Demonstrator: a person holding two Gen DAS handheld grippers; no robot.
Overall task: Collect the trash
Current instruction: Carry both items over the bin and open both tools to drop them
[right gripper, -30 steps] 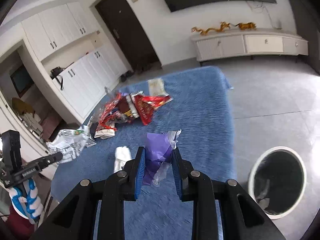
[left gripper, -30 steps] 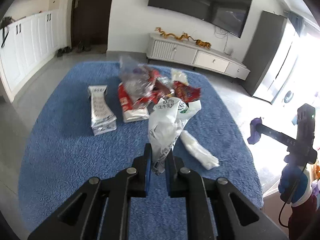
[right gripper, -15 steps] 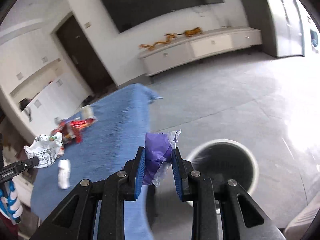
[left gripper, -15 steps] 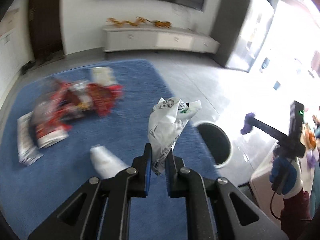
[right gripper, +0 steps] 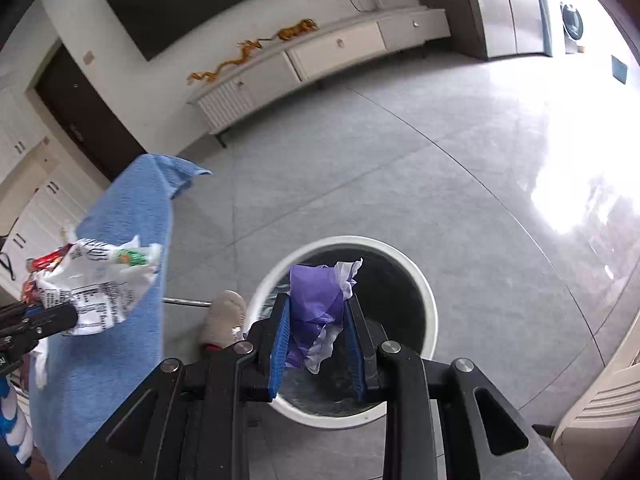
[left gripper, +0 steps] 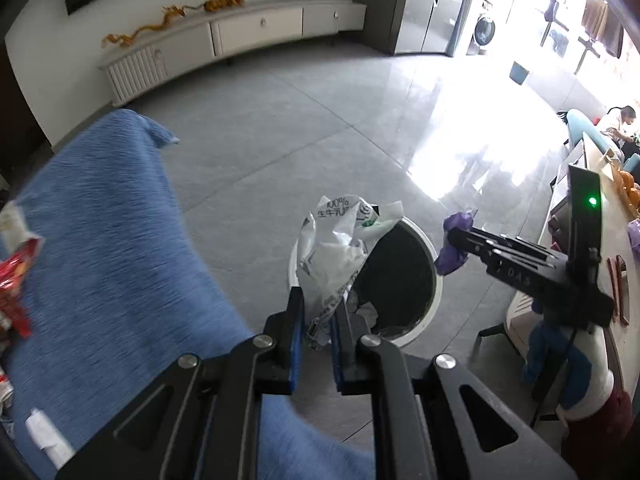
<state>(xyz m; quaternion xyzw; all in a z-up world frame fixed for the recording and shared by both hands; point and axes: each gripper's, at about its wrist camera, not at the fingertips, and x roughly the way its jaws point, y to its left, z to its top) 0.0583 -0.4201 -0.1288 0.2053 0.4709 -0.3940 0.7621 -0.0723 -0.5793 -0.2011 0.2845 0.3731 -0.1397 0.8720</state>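
My left gripper [left gripper: 318, 312] is shut on a crumpled white milk bag [left gripper: 336, 256] with green print, held at the near edge of a round white trash bin [left gripper: 434, 276] on the floor. The bag also shows in the right wrist view [right gripper: 96, 288]. My right gripper [right gripper: 316, 320] is shut on a crumpled purple wrapper [right gripper: 316, 300], held directly above the bin's [right gripper: 432, 316] dark opening. The wrapper also shows in the left wrist view [left gripper: 454, 244], over the bin's right rim.
A blue cloth-covered table [left gripper: 104, 248] lies to the left with red snack wrappers [left gripper: 16, 276] on it. Grey tiled floor [left gripper: 320, 128] spreads around the bin. A white TV cabinet [left gripper: 240, 36] stands along the far wall. A foot in a beige shoe [right gripper: 224, 316] stands beside the bin.
Both grippers have swung right, away from the blue table and the trash pile, to the bin. The right gripper now hangs over the bin's opening. Both keep their hold.
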